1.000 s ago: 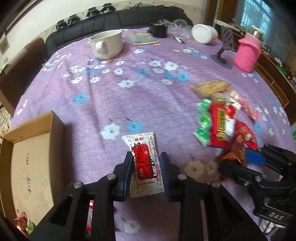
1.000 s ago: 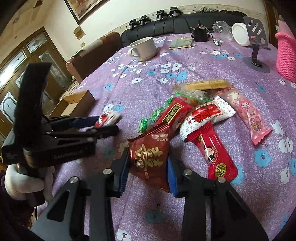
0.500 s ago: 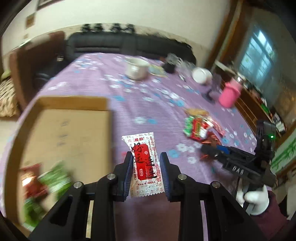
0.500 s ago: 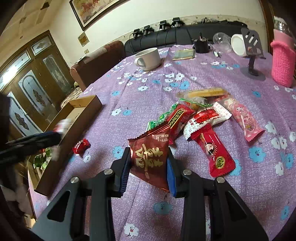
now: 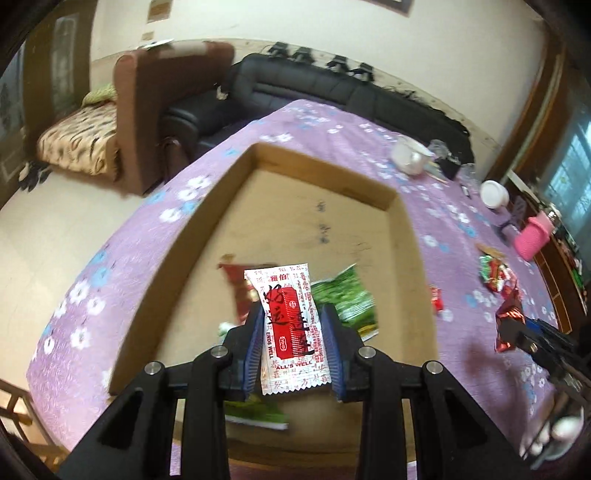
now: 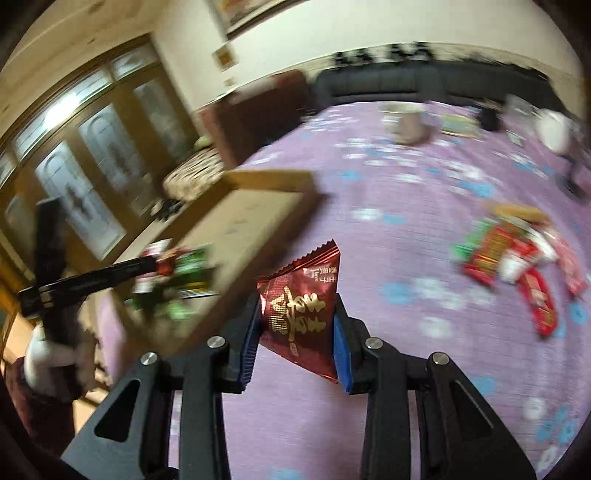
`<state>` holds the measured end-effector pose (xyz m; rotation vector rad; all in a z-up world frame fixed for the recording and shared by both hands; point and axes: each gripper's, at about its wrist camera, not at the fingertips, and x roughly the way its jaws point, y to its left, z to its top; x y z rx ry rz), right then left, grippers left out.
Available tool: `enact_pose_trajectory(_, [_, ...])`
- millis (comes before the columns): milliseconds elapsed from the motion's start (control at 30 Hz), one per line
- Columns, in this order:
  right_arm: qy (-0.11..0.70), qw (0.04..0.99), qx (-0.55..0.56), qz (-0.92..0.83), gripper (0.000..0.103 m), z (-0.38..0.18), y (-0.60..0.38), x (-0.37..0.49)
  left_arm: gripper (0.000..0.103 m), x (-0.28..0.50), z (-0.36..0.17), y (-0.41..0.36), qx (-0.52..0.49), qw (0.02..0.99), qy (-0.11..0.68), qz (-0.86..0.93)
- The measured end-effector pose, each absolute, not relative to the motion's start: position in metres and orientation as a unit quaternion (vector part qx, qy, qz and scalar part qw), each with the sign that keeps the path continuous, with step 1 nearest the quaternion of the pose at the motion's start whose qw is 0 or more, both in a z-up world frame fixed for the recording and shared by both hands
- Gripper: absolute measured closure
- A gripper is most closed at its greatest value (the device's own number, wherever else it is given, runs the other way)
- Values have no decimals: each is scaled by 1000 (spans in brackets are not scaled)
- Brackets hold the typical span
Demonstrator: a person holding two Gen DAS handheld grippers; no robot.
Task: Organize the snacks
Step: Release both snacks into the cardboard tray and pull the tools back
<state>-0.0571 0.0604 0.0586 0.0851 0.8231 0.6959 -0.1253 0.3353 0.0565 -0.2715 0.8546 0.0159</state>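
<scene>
Since a second ago, both your grippers moved from table to cardboard box (image 5: pixel 402 221). Left gripper (image 5: pixel 293 345) clenched on white packet (image 5: pixel 291 328), above box interior: release low. Right gripper (image 6: pixel 295 334) grips maroon packet (image 6: pixel 301 308), beside box; bring inside first.

1. This is a home living room: a long black leather sofa (image 5: pixel 332 88) runs along the far edge of the table, against a cream wall.
2. A brown upholstered armchair (image 5: pixel 147 110) stands off the table's far left corner.
3. The table wears a purple cloth printed with white and blue flowers (image 5: pixel 110 266).
4. A white ceramic mug (image 5: pixel 410 158) sits near its far edge.
5. Wooden-framed glass doors (image 6: pixel 74 162), blurred, and what seems a framed picture (image 6: pixel 251 14) complete the room.
</scene>
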Motion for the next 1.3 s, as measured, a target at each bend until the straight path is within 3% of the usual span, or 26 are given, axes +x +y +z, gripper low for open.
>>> enact_pose_trajectory(67, [396,846,32,356,66,62,87,-61,70,-129,54,342,-144,899,414,7])
enact_pose_trajectory(200, [412,825,14,387,66,56,137,-62,59,-137,56,353,-172,900,400,-1])
enact_pose_trajectory(400, [445,809,-31,384,66,35,186,-51,56,-148,61,362,-199,905,375,-7])
enact_pose_trajectory(767, [469,818,-59,327,63,21,203,-8,43,-164,71,356,-226,914,337,-30])
enact_pose_trajectory(867, [445,828,-23,340,63,40,182,-13,38,-165,72,352,-230,914,333,-30])
enact_pose_trajectory(933, [426,836,1,345,59,57,164,-16,37,-168,74,351,-233,914,330,-35])
enact_pose_trajectory(1033, [362,873,8,327,38,94,121,-33,30,-172,77,346,-234,917,320,-45])
enact_pose_trajectory(1100, [315,904,-9,290,18,109,89,-44,27,-174,78,343,-241,917,314,-51])
enact_pose_trajectory(1133, [303,912,-11,277,17,111,77,-46,27,-175,78,341,-245,916,314,-53])
enact_pose_trajectory(1233, [353,904,-16,242,18,92,50,-33,27,-176,76,331,-249,914,315,-64])
enact_pose_trajectory(1300, [401,879,12,256,36,66,43,-24,27,-177,75,320,-241,914,319,-71])
